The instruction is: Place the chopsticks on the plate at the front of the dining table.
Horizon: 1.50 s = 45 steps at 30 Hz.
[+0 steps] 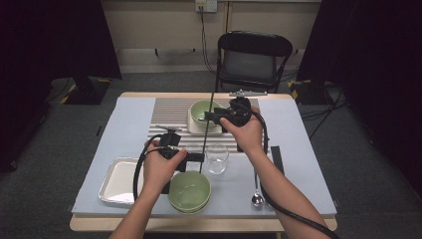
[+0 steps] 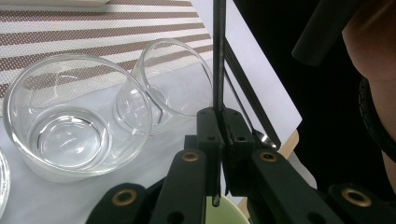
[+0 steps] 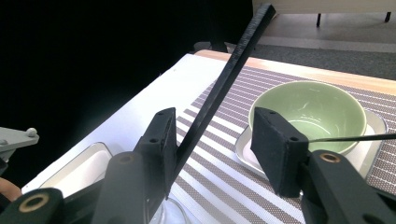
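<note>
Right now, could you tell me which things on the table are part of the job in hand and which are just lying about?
In the job:
left gripper, shut on the black chopstick
right gripper, open around the chopstick

Lying about:
two glasses
near green bowl
far green bowl
tray
spoon
striped mat

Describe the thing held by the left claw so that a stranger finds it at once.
On the blue table cover, find the green bowl nearest the person. Just above it, the left claw pinches a thin black stick. It stands nearly upright beside two clear glasses, unlike the spoon lying flat.
</note>
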### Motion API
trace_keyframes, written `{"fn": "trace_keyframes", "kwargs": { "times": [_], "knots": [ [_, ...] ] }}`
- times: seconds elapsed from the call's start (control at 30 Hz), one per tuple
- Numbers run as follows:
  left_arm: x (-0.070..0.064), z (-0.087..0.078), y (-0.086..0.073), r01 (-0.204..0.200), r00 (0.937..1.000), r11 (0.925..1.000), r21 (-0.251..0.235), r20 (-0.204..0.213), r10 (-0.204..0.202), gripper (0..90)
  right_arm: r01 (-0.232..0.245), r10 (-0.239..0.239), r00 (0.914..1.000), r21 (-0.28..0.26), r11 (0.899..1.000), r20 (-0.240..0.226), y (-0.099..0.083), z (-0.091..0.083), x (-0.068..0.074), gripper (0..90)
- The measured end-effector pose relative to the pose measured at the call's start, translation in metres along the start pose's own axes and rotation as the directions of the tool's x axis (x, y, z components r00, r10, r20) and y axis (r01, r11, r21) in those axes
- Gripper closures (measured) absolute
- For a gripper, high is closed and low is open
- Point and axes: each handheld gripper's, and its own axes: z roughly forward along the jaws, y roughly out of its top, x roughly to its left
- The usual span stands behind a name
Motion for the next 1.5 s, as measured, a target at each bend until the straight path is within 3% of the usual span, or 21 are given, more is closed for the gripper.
{"fn": "trace_keyframes", "kwargs": {
  "times": [0.53,0.73,0.97,1.5],
  "knots": [
    [0.0,-0.003,0.001,-0.014,0.9997,0.9998,0.012,-0.02,0.014,87.3,-0.004,0.004,1.0,0.005,1.0,-0.003,-0.005,0.001,-0.006,47.6],
    [0.001,-0.003,0.002,-0.017,0.9993,0.9995,0.027,-0.032,0.018,87.4,-0.005,0.005,1.0,0.008,1.0,-0.007,-0.004,0.0,-0.003,41.8],
    [0.002,-0.004,0.003,-0.005,0.9995,0.9997,0.022,-0.032,0.005,87.4,0.033,-0.033,0.9994,0.022,0.999,-0.001,-0.006,-0.004,-0.003,33.7],
    [0.007,-0.01,0.005,0.005,0.999,0.9999,0.015,-0.045,-0.005,87.4,0.05,-0.053,0.9971,0.048,0.998,0.055,-0.022,-0.023,-0.029,28.7]
  ]
}}
